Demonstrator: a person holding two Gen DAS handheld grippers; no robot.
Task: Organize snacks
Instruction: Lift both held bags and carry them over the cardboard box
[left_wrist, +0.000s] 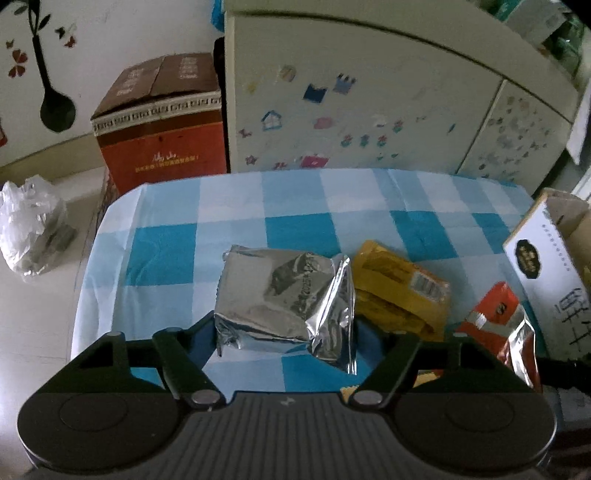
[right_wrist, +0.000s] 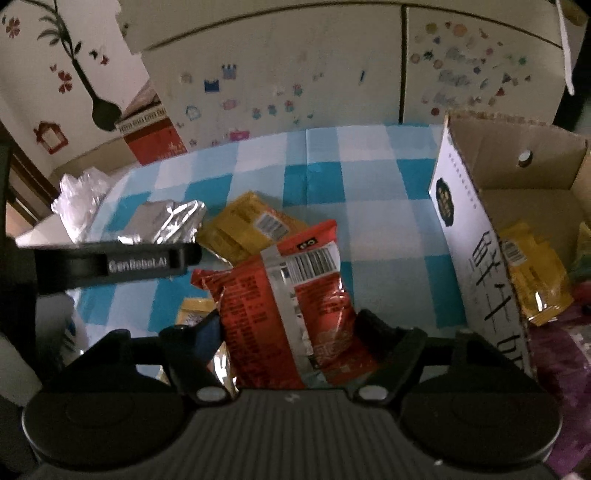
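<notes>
Sorting is partly done: one yellow packet (right_wrist: 532, 273) lies in the box (right_wrist: 476, 236). Left gripper (left_wrist: 284, 332) clamps the silver bag (left_wrist: 284, 295), right gripper (right_wrist: 291, 332) the red bag (right_wrist: 288, 295); another yellow pack (left_wrist: 399, 291) waits on the table (left_wrist: 229, 206)

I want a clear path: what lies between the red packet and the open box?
Only bare checked cloth between red packet and box, seen in the right wrist view.

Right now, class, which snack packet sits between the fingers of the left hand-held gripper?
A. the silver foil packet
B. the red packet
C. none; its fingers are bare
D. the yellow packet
A: in the left wrist view the silver foil packet lies between the fingers of the left hand-held gripper, while the yellow packet and the red packet lie off to its right on the checked cloth.
</notes>
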